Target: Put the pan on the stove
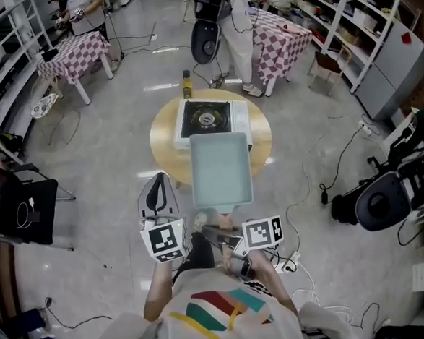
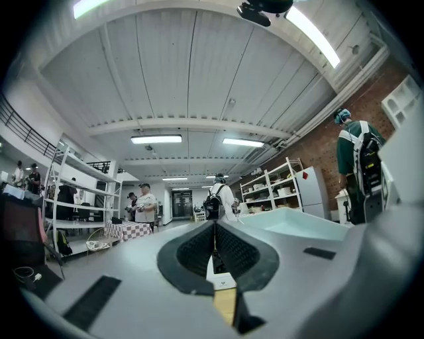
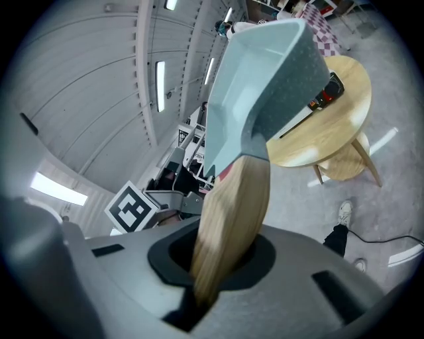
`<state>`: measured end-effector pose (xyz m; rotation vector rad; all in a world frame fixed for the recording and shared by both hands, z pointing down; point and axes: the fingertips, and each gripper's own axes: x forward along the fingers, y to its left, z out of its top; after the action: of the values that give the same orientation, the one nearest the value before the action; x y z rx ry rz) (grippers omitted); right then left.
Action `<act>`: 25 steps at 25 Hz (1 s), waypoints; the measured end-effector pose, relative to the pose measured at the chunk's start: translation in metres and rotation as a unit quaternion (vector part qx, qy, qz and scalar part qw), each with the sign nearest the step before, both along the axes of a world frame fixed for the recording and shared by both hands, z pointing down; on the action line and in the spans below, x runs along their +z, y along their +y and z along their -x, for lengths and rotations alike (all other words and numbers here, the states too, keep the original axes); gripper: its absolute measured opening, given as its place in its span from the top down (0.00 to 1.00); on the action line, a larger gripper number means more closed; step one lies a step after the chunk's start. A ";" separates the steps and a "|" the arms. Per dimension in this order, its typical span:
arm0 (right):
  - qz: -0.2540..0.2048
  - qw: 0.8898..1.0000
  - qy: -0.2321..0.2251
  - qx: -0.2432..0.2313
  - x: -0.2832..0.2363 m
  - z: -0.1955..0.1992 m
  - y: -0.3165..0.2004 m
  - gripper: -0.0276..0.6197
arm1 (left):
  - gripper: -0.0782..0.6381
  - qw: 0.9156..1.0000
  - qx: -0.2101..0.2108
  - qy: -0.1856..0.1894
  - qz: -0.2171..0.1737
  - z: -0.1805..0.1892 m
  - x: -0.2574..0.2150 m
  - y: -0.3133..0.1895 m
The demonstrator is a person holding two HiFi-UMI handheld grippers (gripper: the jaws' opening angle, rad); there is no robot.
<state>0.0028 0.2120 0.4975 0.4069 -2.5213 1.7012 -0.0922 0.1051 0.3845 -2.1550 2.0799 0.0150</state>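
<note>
A pale teal rectangular pan (image 1: 220, 168) hangs in the air over the near side of a round wooden table (image 1: 165, 136). My right gripper (image 1: 228, 240) is shut on its wooden handle (image 3: 232, 218), and the pan (image 3: 265, 79) tilts up and away from the jaws. The black stove (image 1: 207, 118) sits on the table beyond the pan, with its burner uncovered. My left gripper (image 1: 157, 180) is held to the left of the pan, level with its near end. Its jaws (image 2: 213, 248) are shut with nothing between them. The pan (image 2: 298, 222) shows at the right of the left gripper view.
A yellow-capped bottle (image 1: 186, 83) stands at the table's far edge. A person in white (image 1: 234, 26) stands behind it by a checked-cloth table (image 1: 279, 41). Another checked table (image 1: 74, 55) is at the far left. Shelves line both sides, and cables and black equipment (image 1: 377, 201) lie at the right.
</note>
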 end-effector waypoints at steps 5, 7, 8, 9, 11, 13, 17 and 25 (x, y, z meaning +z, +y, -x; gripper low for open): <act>0.004 1.000 -0.005 0.012 0.000 -0.001 -0.022 0.95 | 0.88 1.000 0.002 0.012 0.004 0.006 0.009 -0.024; 0.008 1.000 -0.012 0.015 -0.001 -0.001 -0.035 0.95 | 0.88 1.000 -0.001 0.020 0.008 0.010 0.014 -0.040; 0.010 1.000 -0.013 0.017 0.000 0.000 -0.044 0.95 | 0.88 1.000 -0.003 0.023 0.009 0.012 0.016 -0.049; 0.010 1.000 -0.011 0.019 0.000 0.000 -0.052 0.95 | 0.88 1.000 -0.004 0.026 0.009 0.014 0.017 -0.059; 0.007 1.000 -0.004 0.022 0.000 0.001 -0.072 0.94 | 0.88 1.000 -0.001 0.029 0.006 0.017 0.015 -0.079; 0.004 1.000 -0.001 0.024 -0.004 0.001 -0.094 0.95 | 0.88 0.999 0.003 0.032 -0.001 0.018 0.011 -0.102; -0.006 0.999 -0.001 0.034 -0.018 0.003 -0.146 0.95 | 0.88 0.998 0.025 0.049 0.002 0.013 0.013 -0.153; -0.019 0.998 -0.005 0.054 -0.054 0.031 -0.268 0.95 | 0.88 0.998 0.050 0.041 0.014 0.037 -0.001 -0.276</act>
<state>-0.0286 -0.0562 0.4434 0.5474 -2.5860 1.6974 -0.1287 -0.1707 0.3834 -2.3100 2.0248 0.0850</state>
